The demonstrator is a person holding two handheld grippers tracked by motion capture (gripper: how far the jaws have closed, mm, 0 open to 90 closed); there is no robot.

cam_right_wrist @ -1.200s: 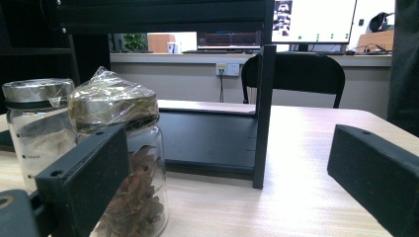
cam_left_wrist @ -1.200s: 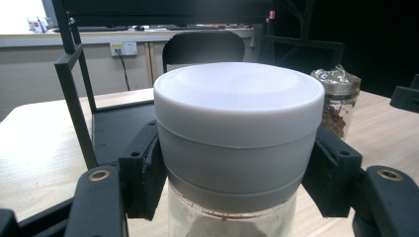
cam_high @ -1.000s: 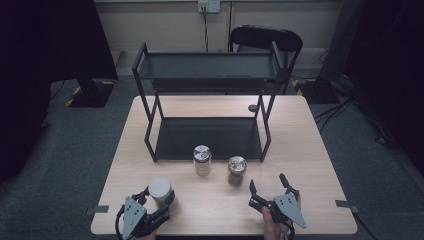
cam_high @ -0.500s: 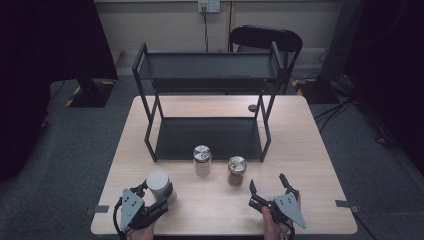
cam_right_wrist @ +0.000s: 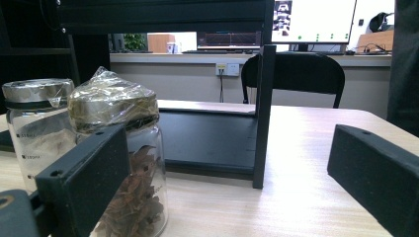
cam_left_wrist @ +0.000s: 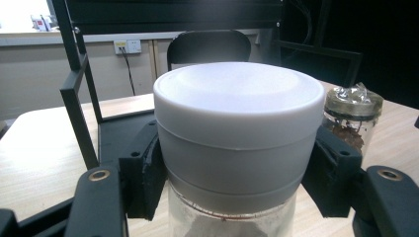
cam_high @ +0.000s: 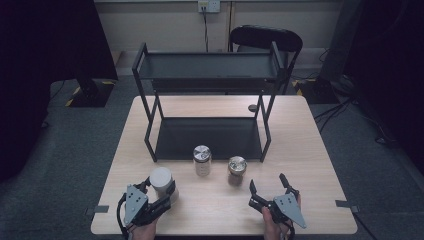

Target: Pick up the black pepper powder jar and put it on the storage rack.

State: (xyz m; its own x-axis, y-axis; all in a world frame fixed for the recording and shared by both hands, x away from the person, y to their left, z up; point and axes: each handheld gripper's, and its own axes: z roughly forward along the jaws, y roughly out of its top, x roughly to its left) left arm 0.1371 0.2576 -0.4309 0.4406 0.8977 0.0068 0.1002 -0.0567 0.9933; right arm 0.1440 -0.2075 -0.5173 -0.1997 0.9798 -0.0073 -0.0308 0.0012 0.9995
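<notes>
High view: left gripper [cam_high: 159, 196] is clamped on the white-lidded jar [cam_high: 161, 179] near the tabletop [cam_high: 310, 150] edge; right gripper [cam_high: 270, 189] gapes empty. Next, probably lift it toward the rack [cam_high: 207, 75].

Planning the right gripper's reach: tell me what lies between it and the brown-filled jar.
Bare tabletop lies between the right gripper and the brown-filled jar, seen in the high view.

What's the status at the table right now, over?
Left tongs shut on white-lidded jar. Right tongs open, empty. Two foil-topped jars between tongs and black rack.
</notes>
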